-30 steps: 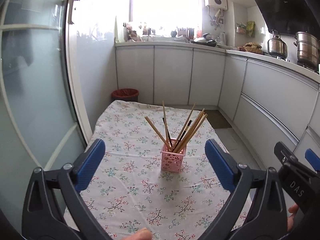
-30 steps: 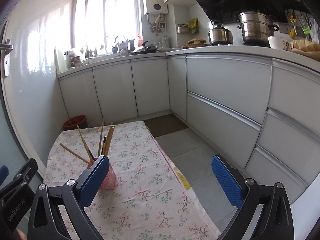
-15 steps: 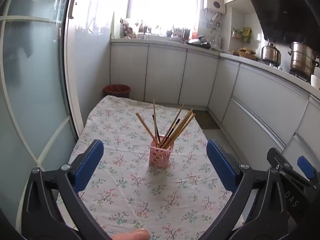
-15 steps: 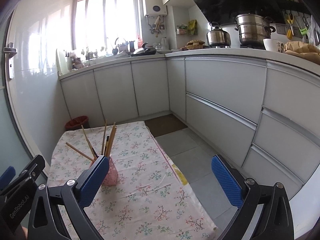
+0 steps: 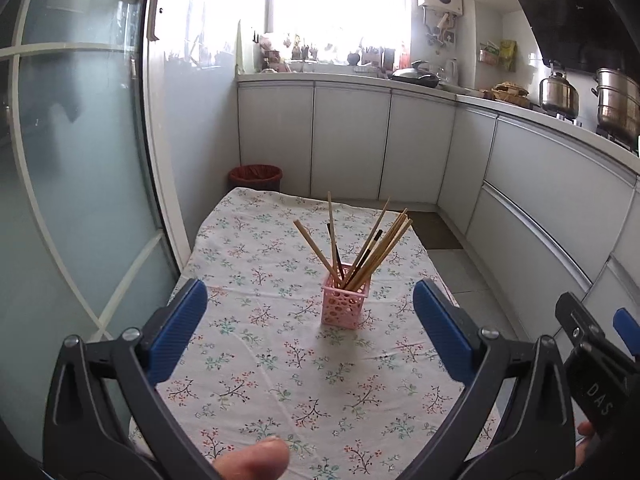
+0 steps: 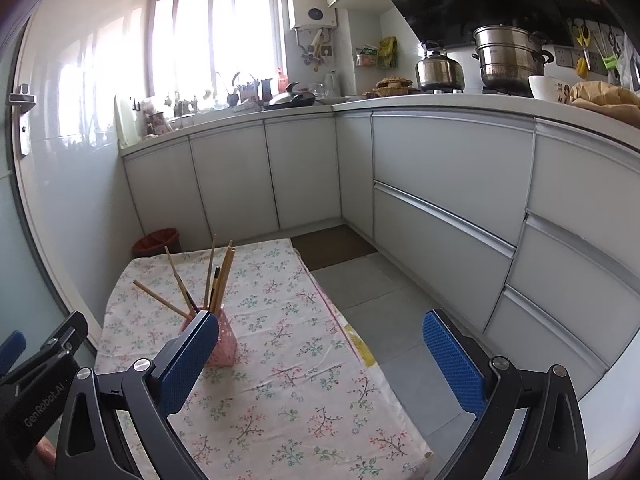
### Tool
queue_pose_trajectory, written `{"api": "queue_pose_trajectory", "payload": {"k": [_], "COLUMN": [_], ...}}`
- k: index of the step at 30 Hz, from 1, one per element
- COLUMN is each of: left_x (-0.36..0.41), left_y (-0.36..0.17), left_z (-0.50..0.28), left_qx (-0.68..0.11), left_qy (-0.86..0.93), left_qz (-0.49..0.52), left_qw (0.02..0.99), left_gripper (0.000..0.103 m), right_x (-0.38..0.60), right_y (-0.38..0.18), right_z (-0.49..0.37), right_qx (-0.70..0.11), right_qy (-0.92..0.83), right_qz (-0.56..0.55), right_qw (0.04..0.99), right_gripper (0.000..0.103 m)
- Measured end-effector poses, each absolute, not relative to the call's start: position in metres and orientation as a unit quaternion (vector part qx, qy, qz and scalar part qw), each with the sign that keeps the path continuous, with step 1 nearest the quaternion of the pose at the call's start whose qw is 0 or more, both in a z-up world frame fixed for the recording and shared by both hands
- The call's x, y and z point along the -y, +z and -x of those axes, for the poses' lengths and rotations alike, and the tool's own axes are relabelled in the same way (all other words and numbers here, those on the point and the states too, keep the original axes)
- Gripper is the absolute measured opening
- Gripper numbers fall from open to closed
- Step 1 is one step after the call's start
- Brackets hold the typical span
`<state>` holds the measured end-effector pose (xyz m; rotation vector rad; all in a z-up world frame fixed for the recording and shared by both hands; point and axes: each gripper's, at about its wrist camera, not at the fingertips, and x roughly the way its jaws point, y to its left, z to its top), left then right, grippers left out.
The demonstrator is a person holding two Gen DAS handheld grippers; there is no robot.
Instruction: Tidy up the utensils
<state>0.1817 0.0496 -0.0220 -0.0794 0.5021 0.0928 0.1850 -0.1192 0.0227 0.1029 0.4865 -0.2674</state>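
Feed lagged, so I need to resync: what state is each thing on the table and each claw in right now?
Left claw: open, empty, aimed at the holder.
Right claw: open, empty, holder beside its left finger.
Pink holder: upright on the tablecloth, touched by neither claw.
Chopsticks: standing in the holder, fanned out, leaning different ways.
Floral tablecloth: spread over the table, slightly wrinkled.

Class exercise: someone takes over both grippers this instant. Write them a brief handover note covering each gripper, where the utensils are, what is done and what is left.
Left gripper: open, empty, aimed at the holder.
Right gripper: open, empty, off to the holder's right.
Chopsticks: all standing in the pink holder mid-table on the floral tablecloth, fanned out unevenly.
Done: no loose utensils visible on the cloth.
Left: probably only tidying the splayed sticks, if anything.
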Motion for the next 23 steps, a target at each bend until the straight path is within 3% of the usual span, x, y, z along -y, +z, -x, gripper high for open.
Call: {"api": "queue_pose_trajectory", "payload": {"k": [23], "left_x": [-0.0487], "left_y": [-0.0201], "left_z": [-0.1767], "left_qx": [-0.226], "left_qy": [0.042], "left_qz": [0.035], "left_qw": [0.973], "left_gripper": [0.102], "right_x": [0.1205], "right_y": [0.0185], "right_z": [-0.185], "right_qx": [-0.251], "right_qy": [-0.127], "right_qz": [-0.05], "right_qw": [0.958], "right_gripper": [0.103]}}
